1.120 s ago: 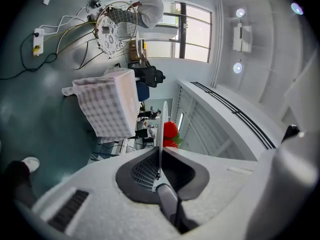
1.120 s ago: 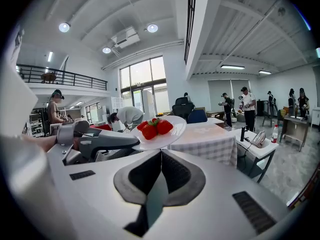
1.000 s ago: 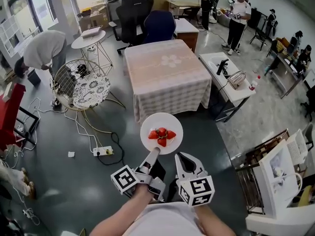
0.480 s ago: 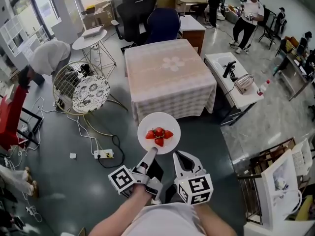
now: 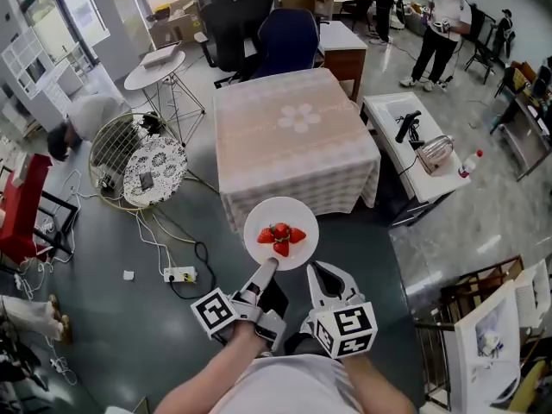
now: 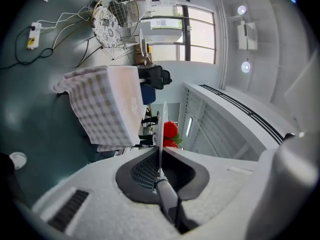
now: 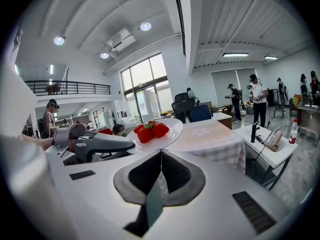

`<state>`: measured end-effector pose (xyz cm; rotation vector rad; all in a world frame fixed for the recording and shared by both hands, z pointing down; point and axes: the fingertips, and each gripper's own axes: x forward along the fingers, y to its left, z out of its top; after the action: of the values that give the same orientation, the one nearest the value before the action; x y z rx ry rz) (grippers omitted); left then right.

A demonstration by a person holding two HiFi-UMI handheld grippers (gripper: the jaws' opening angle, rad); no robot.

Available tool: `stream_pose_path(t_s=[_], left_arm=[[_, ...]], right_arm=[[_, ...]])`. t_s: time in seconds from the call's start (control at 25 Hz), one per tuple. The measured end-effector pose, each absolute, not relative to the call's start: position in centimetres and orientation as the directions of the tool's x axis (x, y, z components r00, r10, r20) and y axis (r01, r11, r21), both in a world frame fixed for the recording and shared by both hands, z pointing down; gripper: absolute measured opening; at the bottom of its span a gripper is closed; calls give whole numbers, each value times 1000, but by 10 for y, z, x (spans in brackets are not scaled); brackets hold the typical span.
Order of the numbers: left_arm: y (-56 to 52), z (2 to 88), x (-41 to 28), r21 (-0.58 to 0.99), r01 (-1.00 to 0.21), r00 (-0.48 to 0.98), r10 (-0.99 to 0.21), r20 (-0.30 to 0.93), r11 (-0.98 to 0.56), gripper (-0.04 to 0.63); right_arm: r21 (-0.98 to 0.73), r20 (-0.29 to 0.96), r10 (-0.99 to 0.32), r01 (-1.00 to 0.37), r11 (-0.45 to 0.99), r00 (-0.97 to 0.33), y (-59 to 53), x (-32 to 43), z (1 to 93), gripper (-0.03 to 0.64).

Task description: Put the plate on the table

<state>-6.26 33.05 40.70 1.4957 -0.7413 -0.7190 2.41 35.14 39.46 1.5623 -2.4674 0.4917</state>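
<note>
A white plate (image 5: 297, 218) with strawberries (image 5: 280, 235) hangs level over the dark floor, just in front of the table with the checked cloth (image 5: 293, 132). My left gripper (image 5: 269, 266) is shut on the plate's near rim. In the left gripper view the plate (image 6: 163, 116) shows edge-on between the pads, with the strawberries (image 6: 170, 130) beyond. My right gripper (image 5: 323, 276) hovers beside it on the right, shut and holding nothing. From the right gripper view (image 7: 161, 156) the plate (image 7: 175, 128) sits ahead on the left, with the table (image 7: 210, 134) behind it.
A white side table (image 5: 405, 158) with a kettle stands right of the table. A wire chair with a patterned cushion (image 5: 142, 166), cables and a power strip (image 5: 179, 274) lie at the left. Office chairs (image 5: 259, 33) stand behind the table. Other people stand at the back (image 5: 440, 15).
The plate stays in the left gripper's hold and both grippers keep their pose. The table's front edge has come a little closer to the plate.
</note>
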Motion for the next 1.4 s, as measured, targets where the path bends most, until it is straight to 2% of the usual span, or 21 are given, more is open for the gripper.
stream_pose_path(t_s=[0.44,0.8,1.4], left_arm=[[301,396,-13,996,-59,586,-810,-14,-60,18],[278,404,-3,998,-50,591,-806,-11,-50,18],[162,416,-42,999,2,624,-781,-28,-35,18]], right_arm=[[-207,280,-845,-889,409,-455,320,72,387,5],[-207,286,-851,-896,393,-440,301,84,394,3],[-155,328,-860,-920,360,-392,188,39,398,4]])
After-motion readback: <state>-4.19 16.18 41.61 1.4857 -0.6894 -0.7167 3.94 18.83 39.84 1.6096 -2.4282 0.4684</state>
